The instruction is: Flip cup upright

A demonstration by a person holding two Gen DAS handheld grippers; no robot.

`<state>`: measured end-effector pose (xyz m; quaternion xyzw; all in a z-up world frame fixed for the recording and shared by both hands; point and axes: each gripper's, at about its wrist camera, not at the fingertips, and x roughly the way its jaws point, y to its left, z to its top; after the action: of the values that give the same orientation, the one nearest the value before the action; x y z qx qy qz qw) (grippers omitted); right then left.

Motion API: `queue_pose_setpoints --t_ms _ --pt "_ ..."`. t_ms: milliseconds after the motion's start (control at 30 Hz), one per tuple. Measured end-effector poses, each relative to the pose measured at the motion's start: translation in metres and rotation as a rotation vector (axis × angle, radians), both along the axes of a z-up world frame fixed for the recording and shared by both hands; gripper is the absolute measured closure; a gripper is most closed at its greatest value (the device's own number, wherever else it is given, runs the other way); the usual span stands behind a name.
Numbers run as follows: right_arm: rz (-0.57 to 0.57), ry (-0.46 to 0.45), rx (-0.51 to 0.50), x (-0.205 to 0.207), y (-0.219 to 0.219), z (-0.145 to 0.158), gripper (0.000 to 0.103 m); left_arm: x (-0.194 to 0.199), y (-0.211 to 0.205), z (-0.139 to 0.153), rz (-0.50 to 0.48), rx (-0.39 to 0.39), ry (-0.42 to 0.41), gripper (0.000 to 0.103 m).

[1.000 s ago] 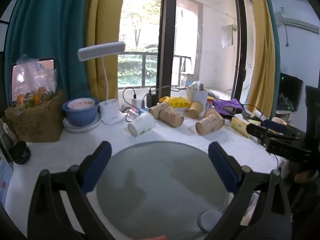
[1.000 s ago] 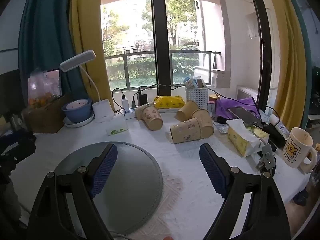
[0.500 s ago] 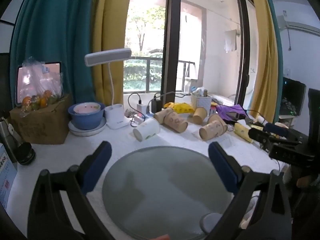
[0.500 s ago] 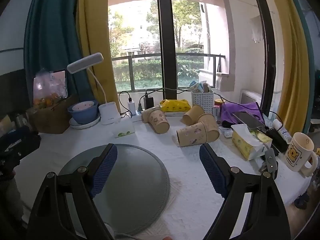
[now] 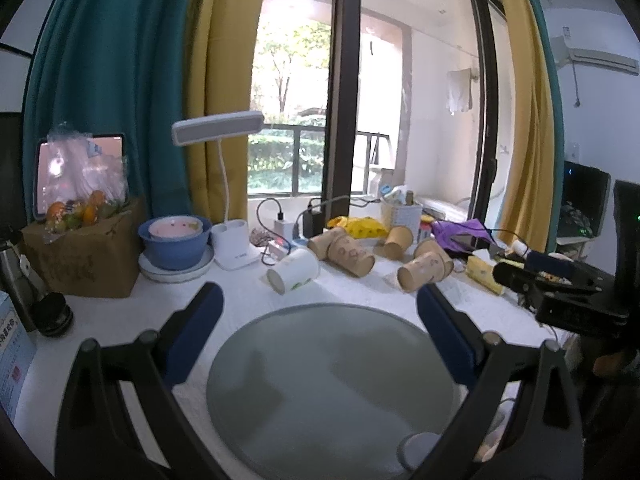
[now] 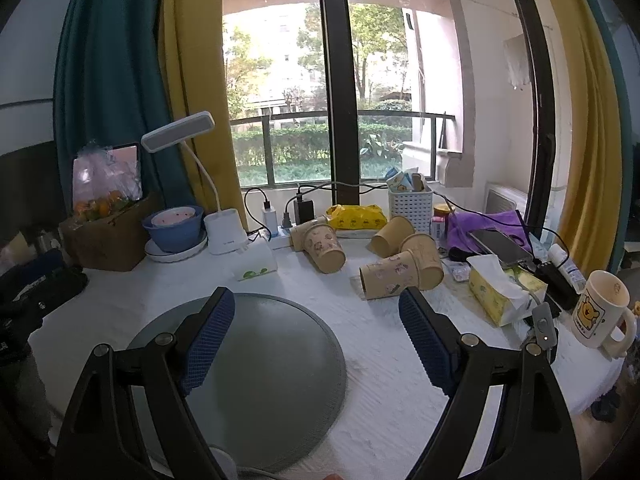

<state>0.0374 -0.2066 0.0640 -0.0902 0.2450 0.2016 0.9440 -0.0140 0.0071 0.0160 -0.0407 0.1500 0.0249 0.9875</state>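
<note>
Several paper cups lie on their sides on the white table. A white cup with green print (image 5: 294, 271) (image 6: 256, 265) lies nearest the round grey glass mat (image 5: 332, 384) (image 6: 244, 364). Brown printed cups (image 5: 425, 271) (image 6: 388, 280) lie further back, another (image 6: 324, 249) beside the power strip. My left gripper (image 5: 320, 332) is open and empty above the mat. My right gripper (image 6: 316, 336) is open and empty over the mat's right edge, short of the brown cups.
At the back stand a white desk lamp (image 6: 224, 232), a blue bowl on a plate (image 5: 174, 242), a cardboard box with fruit (image 5: 84, 256) and a white basket (image 6: 410, 204). A tissue box (image 6: 504, 292) and a bear mug (image 6: 600, 310) sit at the right.
Both views have tilted up and pulled back slightly, so the cups and mat sit lower in frame. Both grippers stay open. Nothing on the table has moved.
</note>
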Motion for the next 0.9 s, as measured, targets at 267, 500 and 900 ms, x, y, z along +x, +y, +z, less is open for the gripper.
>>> queue_pose_setpoints --t_ms 267,500,900 --pt "0.015 -0.028 -0.013 -0.0065 0.0028 0.0025 0.016 -0.0022 0.0029 0.0010 0.012 -0.006 -0.010 0.005" --pt "0.011 -0.033 -0.011 -0.0064 0.0024 0.0039 0.016 -0.0057 0.0002 0.0011 0.008 -0.004 -0.015 0.005" --pt "0.004 -0.023 -0.006 -0.0055 -0.0006 0.0057 0.016 -0.0059 0.0014 0.0024 0.017 -0.002 -0.018 0.005"
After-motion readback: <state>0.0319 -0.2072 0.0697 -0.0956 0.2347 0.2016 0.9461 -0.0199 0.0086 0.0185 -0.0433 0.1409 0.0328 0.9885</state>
